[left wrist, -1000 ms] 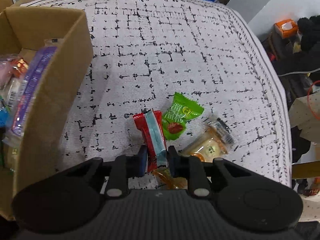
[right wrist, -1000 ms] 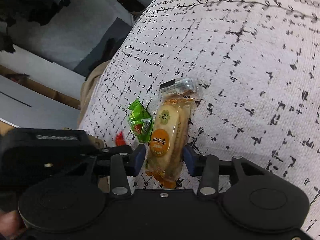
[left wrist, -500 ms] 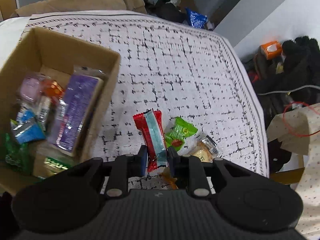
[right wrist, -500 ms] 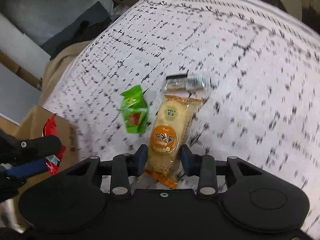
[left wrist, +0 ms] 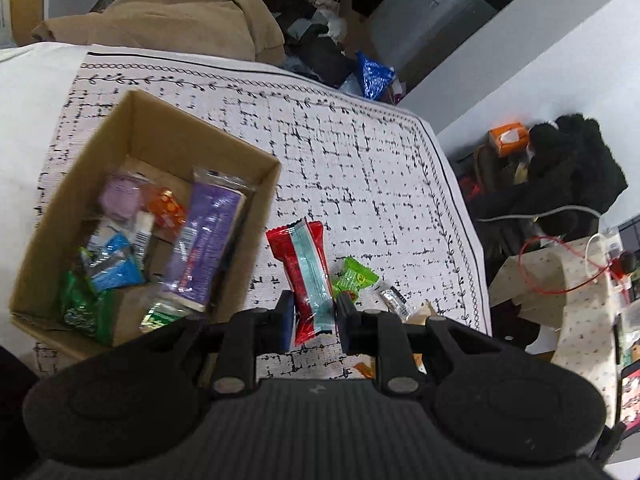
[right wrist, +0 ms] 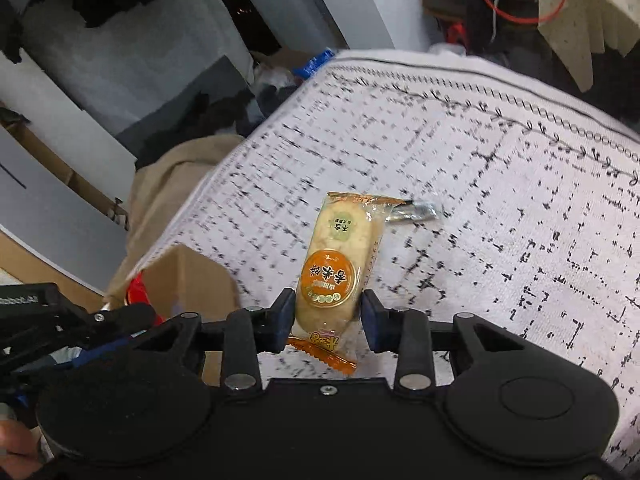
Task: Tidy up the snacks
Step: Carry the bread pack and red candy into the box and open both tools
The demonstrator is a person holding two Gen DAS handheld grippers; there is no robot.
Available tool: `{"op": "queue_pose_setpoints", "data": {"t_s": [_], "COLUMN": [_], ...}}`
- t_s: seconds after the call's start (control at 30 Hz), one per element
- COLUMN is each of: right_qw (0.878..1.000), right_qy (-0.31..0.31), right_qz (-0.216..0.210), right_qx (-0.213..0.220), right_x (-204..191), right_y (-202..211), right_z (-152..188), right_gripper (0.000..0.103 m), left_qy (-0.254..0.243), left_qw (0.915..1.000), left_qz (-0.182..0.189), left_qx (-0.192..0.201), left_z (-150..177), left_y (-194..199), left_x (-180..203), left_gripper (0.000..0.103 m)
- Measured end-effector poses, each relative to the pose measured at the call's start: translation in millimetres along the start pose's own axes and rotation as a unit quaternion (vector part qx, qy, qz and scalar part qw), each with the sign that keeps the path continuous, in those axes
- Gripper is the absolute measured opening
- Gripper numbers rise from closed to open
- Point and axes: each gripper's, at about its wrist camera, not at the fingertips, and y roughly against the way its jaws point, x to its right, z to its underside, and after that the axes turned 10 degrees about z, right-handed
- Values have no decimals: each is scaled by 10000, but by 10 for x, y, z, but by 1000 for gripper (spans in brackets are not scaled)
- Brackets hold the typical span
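Observation:
My left gripper (left wrist: 312,320) is shut on a red snack packet with a pale blue stripe (left wrist: 306,276) and holds it above the cloth, just right of an open cardboard box (left wrist: 140,120) with several snacks inside. My right gripper (right wrist: 326,316) is shut on an orange rice-cracker packet (right wrist: 340,264) and holds it above the cloth. A green candy packet (left wrist: 354,278) and a small silver wrapper (left wrist: 396,300) lie on the cloth; the silver wrapper also shows in the right wrist view (right wrist: 414,213). The box corner (right wrist: 188,276) and my left gripper show at the left of the right wrist view.
The table has a white cloth with a black grid pattern (left wrist: 340,152). A tan cloth heap (left wrist: 168,20) lies beyond the far edge. A blue bag (left wrist: 374,76), an orange tissue box (left wrist: 508,138) and dark clothes (left wrist: 568,168) sit off the table to the right.
Both grippers have risen with their packets. The left has brought the red packet nearer the box, whose inside is now in full view. The right has lifted the rice-cracker packet off the cloth.

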Motion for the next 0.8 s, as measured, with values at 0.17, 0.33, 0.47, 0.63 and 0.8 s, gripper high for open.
{"op": "queue_pose_setpoints", "data": {"t_s": [0.17,0.33,0.47,0.63,0.8], "right_qw": [9997,9988,9976,9954,9931], "right_qy": [122,255,425,658,863], "right_qz": [-114,-298,-425,-578,-716], "right_qx": [201,283,335,393,354], "right_x": [-204,-414,-609,-847,-1057], "right_y": [228,389,500,600,608], "right_z": [39,75,89,103,198], "right_gripper": [35,35,35,35,35], "left_qy": [-90,-125,-103,-61,-13], "left_qw": [9999,9998,9997,9998,9998], "left_qz": [65,157,205,168,139], "left_qx": [27,79,120,103,122], "left_z": [-69,-153,-211,-283,-362], "left_y": [230,436,575,707,824], "left_x": [-107,-252,-372,-541,-716], "left_gripper": [21,21,21,21,21]}}
